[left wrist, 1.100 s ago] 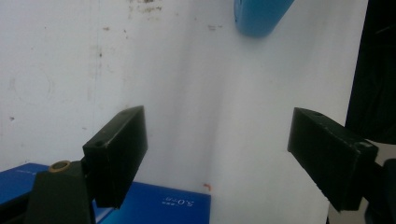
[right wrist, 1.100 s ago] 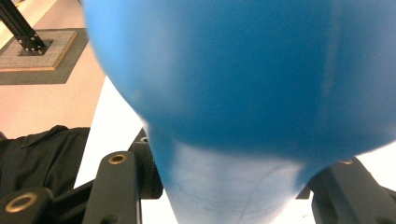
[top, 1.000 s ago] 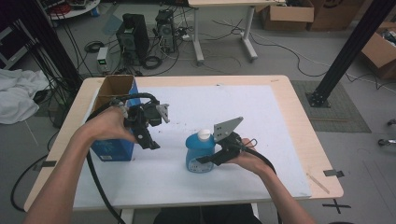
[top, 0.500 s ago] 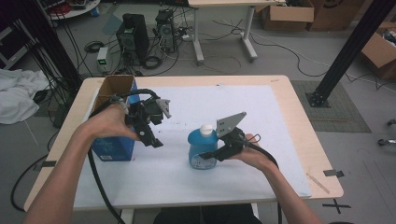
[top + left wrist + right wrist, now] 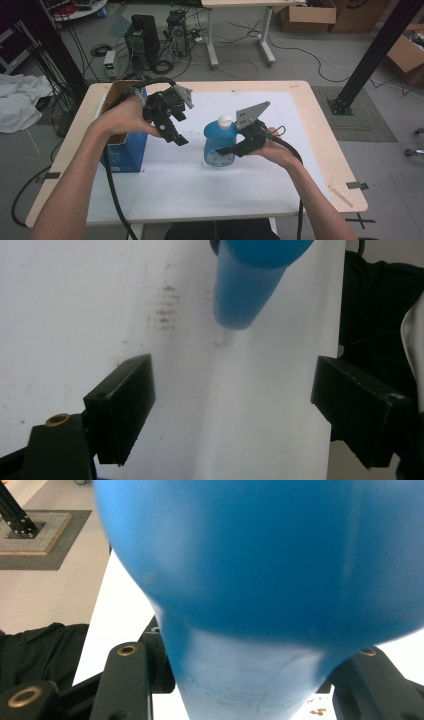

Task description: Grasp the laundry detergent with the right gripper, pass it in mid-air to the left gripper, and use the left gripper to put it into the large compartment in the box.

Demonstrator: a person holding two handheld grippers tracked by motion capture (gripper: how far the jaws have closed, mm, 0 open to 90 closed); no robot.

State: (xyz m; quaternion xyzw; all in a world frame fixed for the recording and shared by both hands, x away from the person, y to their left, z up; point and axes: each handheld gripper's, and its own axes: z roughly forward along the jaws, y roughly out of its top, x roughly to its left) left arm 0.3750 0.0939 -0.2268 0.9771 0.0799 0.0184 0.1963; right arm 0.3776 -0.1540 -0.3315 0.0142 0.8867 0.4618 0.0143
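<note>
My right gripper (image 5: 231, 150), clamped on the blue bottle (image 5: 219, 142), has lifted it off the white mat (image 5: 300, 130), while my left gripper (image 5: 175, 131), empty, has just been opening beside it, likely for a handover; the bottle's round label is unreadable.

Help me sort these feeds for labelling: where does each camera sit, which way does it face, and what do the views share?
High view: above the person's side, facing forward and down at the white-covered wooden table; both forearms, left tongs, right tongs.
Left gripper view: rides the left tongs, looking down at the table past its open jaws.
Right gripper view: rides the right tongs, jaws clamping the bottle close up.
Shared: the round-bellied blue plastic bottle with white cap appears in all three views.
</note>
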